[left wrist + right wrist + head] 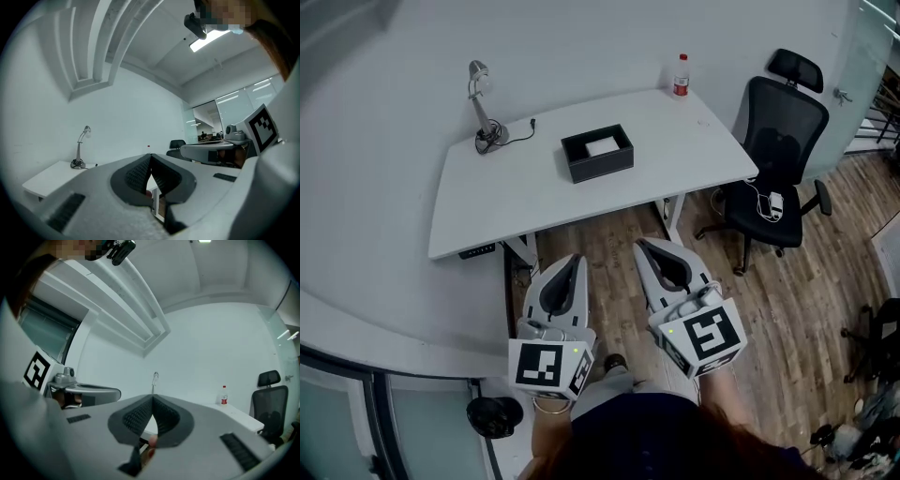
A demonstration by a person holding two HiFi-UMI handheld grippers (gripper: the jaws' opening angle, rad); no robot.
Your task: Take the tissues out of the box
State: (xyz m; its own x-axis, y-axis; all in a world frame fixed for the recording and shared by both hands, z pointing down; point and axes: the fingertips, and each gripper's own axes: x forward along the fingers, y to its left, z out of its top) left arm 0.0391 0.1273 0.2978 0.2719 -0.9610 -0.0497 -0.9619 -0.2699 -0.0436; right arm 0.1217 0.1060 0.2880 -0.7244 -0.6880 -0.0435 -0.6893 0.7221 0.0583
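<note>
A black open-topped box (597, 153) with white tissues (601, 146) inside sits near the middle of the white desk (516, 202). Both grippers hang well short of the desk, over the wooden floor, pointing level toward it. My left gripper (577, 259) has its jaws meeting at the tips, nothing between them; the left gripper view (150, 159) shows the same. My right gripper (643, 246) is likewise shut and empty, its tips touching in the right gripper view (152, 399). The box is hidden behind the jaws in both gripper views.
A desk lamp (482, 105) with its cable stands at the desk's back left, a red-labelled bottle (681, 75) at the back right. A black office chair (774, 155) stands right of the desk. A curved white wall runs along the left.
</note>
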